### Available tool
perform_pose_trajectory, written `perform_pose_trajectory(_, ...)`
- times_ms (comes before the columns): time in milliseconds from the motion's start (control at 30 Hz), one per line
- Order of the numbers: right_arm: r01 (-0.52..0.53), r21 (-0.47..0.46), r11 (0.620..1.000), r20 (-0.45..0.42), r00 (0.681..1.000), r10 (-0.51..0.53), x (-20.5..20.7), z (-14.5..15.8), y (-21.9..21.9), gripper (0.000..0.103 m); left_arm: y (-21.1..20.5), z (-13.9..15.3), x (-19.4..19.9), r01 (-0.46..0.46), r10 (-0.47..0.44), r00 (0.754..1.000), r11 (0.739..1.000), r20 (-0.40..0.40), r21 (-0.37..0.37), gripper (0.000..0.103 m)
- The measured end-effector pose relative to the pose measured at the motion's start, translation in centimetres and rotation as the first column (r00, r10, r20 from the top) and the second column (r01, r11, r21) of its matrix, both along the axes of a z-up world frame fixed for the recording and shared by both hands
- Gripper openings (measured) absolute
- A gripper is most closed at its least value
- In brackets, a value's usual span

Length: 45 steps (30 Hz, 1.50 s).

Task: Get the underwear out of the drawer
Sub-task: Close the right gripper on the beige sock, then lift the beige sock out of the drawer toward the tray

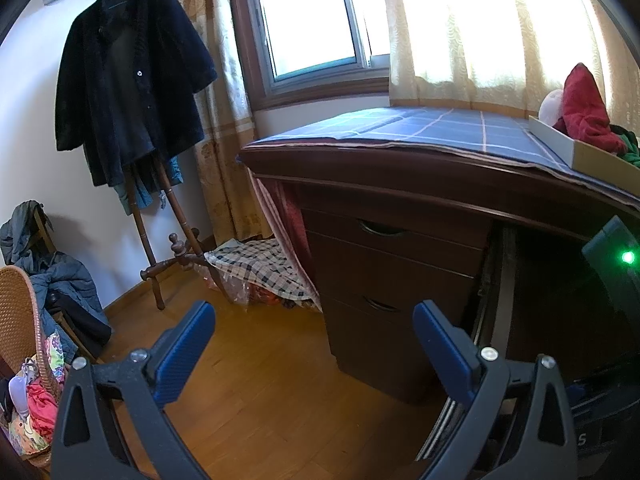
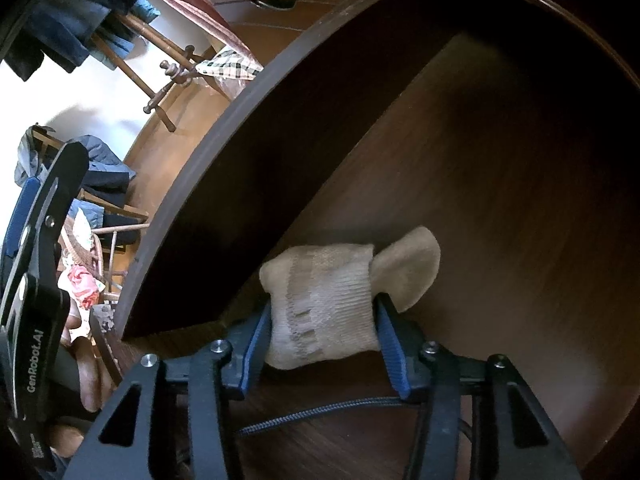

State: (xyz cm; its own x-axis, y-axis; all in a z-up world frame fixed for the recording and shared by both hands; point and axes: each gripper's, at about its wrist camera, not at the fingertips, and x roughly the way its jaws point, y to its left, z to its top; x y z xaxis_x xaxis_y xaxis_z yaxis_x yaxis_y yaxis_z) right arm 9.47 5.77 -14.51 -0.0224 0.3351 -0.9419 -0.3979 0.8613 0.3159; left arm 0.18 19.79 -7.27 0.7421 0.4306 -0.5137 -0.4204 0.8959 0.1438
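In the right wrist view a beige ribbed knit garment (image 2: 324,300), rolled into a bundle, lies on the floor of the open dark wooden drawer (image 2: 500,200), close to its left wall. My right gripper (image 2: 324,307) points steeply down into the drawer, and its blue pads press the bundle from both sides. A loose flap of the garment sticks out to the right. In the left wrist view my left gripper (image 1: 314,312) hangs open over the wooden floor in front of the desk, with nothing between its fingers. The open drawer's side (image 1: 496,280) shows at the right.
Two closed drawers (image 1: 384,240) sit left of the open one. A blue checked cloth (image 1: 420,128) covers the desk top, which carries a box with red clothing (image 1: 584,120). A coat rack with a dark coat (image 1: 128,80) and a wicker chair (image 1: 20,312) piled with clothes stand at left.
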Motion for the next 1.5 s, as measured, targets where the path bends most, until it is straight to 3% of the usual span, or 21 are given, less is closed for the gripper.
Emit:
perform_pose_trajectory(200,0.008,0.042,0.999,0.006,1.0,-0.008,-0.1,0.4,-1.0,0.039,-0.2,0.0,0.1,0.009,-0.009,1.0,1.0,-0.004,-0.003,0.101)
perform_pose_trajectory(700,0.011,0.046,0.999,0.07,0.997,-0.014,-1.0,1.5,-1.8,0.037,-1.3,0.3,0.2,0.046,-0.046,0.999,0.999,-0.009,-0.008,0.101)
perform_pose_trajectory(1000,0.08,0.096,0.992,0.108,0.99,-0.09,-2.2,2.7,-4.0,0.037,-4.9,1.4,0.5,0.156,-0.156,0.988,0.988,0.021,0.005,0.101)
perform_pose_trajectory(1233,0.23,0.216,0.949,0.171,0.948,-0.268,-4.3,5.1,-9.7,0.037,-7.3,2.1,1.2,0.258,-0.257,0.966,0.965,0.033,-0.038,0.101)
perform_pose_trajectory(1500,0.353,0.227,0.908,0.228,0.887,-0.402,-6.6,6.0,-14.5,0.037,-11.4,2.0,1.5,0.344,-0.344,0.939,0.939,0.008,-0.026,0.101)
